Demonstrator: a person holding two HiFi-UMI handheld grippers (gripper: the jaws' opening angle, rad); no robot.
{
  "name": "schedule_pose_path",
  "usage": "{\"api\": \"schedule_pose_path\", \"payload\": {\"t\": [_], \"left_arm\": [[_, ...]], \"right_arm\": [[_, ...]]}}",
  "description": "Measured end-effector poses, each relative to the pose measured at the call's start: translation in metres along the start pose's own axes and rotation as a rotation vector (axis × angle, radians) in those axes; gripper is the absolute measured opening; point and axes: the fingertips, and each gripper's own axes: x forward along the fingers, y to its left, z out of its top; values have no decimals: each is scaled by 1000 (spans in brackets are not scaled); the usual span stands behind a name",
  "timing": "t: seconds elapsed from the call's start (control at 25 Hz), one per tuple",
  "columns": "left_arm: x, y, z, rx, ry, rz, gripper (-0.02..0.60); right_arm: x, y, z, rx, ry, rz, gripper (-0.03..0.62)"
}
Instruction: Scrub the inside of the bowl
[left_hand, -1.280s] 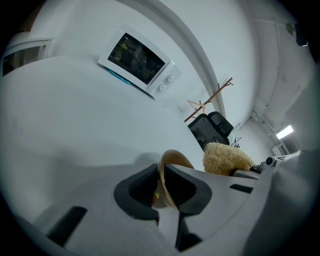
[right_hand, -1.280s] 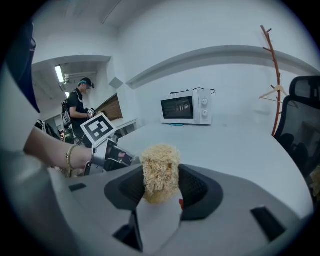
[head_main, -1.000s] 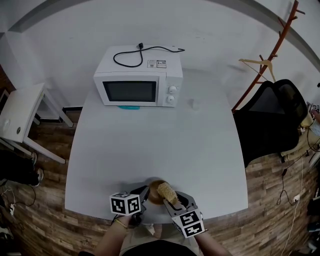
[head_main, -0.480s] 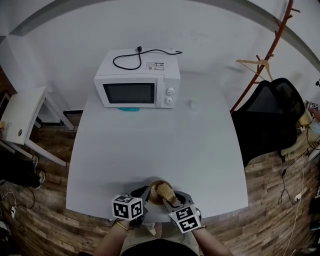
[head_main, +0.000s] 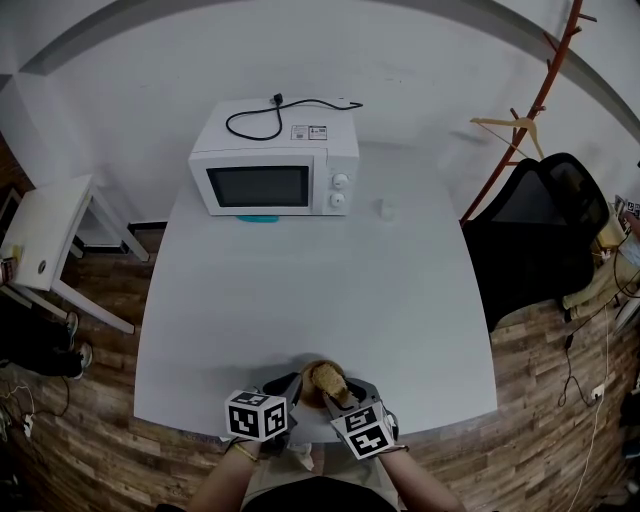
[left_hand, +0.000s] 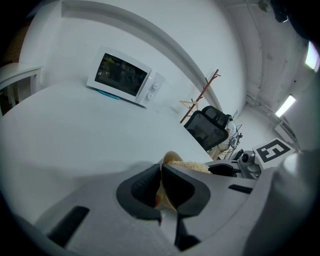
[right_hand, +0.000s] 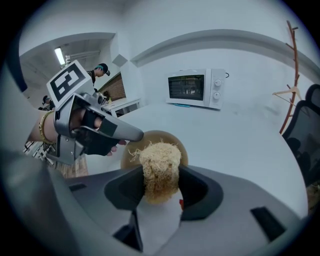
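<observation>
Though the head view hides both grips behind marker cubes, the gripper views show them: left gripper (left_hand: 162, 167) fingers pinch the bowl (right_hand: 156, 136) rim at the counter's (head_main: 300, 300) near edge, and right gripper (right_hand: 161, 169) fingers clamp a scrubber (right_hand: 159, 157) over it. A microwave (head_main: 275, 155) stands far behind.

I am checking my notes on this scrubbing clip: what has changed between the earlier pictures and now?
The right tongs, shut on the fibrous scrubber, shifted slightly leftward in the head view, closer over the bowl. The left tongs still pinch the bowl's rim. The bowl and the microwave stayed put.
</observation>
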Motion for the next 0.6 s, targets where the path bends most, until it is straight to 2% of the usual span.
{"api": "schedule_pose_path", "payload": {"t": [0.2,0.6], "left_arm": [[1,-4,0,5,0,-8,29],[1,-1,3,14,-10,8,29]], "right_arm": [[6,0,8,-45,21,-7,184],[8,20,16,-78,15,47,184]]}}
